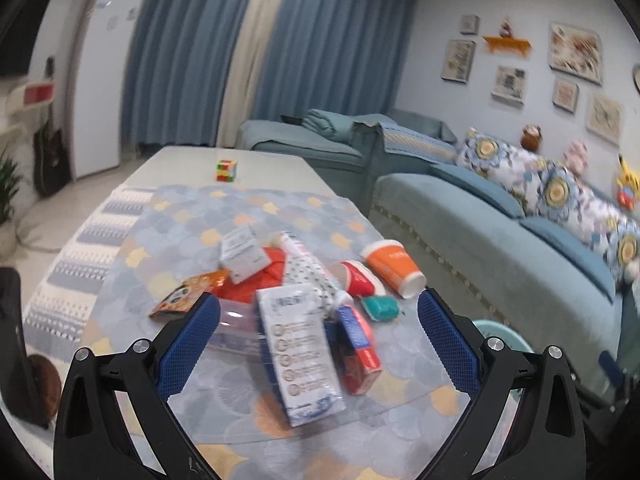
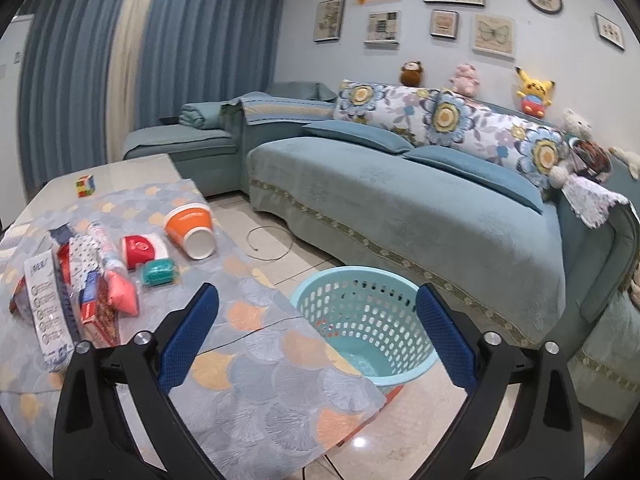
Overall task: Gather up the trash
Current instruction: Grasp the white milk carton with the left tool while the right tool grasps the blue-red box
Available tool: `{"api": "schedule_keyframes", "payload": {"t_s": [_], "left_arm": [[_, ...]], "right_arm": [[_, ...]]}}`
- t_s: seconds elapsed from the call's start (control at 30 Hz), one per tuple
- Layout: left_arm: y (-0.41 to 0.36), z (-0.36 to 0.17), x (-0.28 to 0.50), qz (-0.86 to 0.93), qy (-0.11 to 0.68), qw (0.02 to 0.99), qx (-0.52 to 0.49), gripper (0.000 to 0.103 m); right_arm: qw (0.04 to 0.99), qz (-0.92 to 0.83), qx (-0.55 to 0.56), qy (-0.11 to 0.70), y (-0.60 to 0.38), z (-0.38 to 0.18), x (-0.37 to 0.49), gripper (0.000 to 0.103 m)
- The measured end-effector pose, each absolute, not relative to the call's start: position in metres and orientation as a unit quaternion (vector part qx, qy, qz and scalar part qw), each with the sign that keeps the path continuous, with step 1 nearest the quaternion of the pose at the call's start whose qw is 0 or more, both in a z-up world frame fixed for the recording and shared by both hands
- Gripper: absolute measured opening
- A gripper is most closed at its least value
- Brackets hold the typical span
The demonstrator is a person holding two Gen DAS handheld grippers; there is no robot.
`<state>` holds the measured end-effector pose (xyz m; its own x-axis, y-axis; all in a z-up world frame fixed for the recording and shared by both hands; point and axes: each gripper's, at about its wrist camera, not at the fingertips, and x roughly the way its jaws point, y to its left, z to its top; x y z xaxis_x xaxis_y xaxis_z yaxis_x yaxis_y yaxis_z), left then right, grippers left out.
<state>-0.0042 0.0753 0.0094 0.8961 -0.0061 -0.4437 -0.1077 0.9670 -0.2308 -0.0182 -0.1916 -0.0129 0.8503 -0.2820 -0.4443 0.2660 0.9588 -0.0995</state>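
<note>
Left gripper (image 1: 319, 322) wide apart, nothing gripped, over a trash pile at centre frame: white carton (image 1: 298, 354), red box (image 1: 359, 350), orange cup (image 1: 392, 266) on its side. Right gripper (image 2: 317, 320) wide too, empty, framing a teal basket (image 2: 362, 320) on the floor, lower centre, beside the table (image 2: 280, 376).

Left wrist view: looks forward and slightly down along its own fingers (image 1: 188, 344), close over the table (image 1: 180, 160); the litter pile (image 1: 296, 312) sits just ahead, between the tips. Picture blurred.

Right wrist view: same downward tilt, past the table's corner; the basket (image 2: 360, 320) on the floor lies ahead between its tips, the pile off to the left.

Both views share the pile, orange cup (image 1: 394, 266), puzzle cube (image 2: 85, 185), sofa (image 2: 400, 216) and curtains (image 1: 320, 40).
</note>
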Motion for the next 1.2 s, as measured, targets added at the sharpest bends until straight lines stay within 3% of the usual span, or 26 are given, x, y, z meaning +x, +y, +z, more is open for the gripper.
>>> {"api": "schedule_keyframes", "payload": {"t_s": [0.1,0.23,0.4,0.5,0.67,0.9,1.2], "left_arm": [[0.093,0.005,-0.001,0.021,0.246,0.958,-0.143,0.096],[0.104,-0.014,0.017,0.003,0.308,0.937,-0.165,0.095],[0.089,-0.04,0.049,-0.009,0.372,0.916,-0.151,0.094],[0.076,-0.057,0.067,-0.004,0.403,0.906,-0.127,0.085],[0.073,-0.077,0.091,0.021,0.426,0.896,-0.123,0.084],[0.076,-0.088,0.098,0.032,0.447,0.886,-0.12,0.065],[0.115,-0.085,0.075,0.03,0.417,0.889,-0.187,0.063]], "right_arm": [[0.963,-0.111,-0.022,0.245,-0.187,-0.011,-0.012,0.075],[0.963,-0.035,-0.012,0.265,-0.182,-0.007,0.01,0.071],[0.952,0.052,-0.003,0.3,-0.169,-0.003,0.056,0.058],[0.944,0.091,0.0,0.317,-0.163,-0.002,0.084,0.058],[0.928,0.151,-0.015,0.34,-0.14,-0.008,0.101,0.058],[0.912,0.191,0.009,0.363,-0.123,-0.015,0.104,0.058],[0.879,0.231,0.006,0.418,-0.085,-0.038,0.114,0.058]]}}
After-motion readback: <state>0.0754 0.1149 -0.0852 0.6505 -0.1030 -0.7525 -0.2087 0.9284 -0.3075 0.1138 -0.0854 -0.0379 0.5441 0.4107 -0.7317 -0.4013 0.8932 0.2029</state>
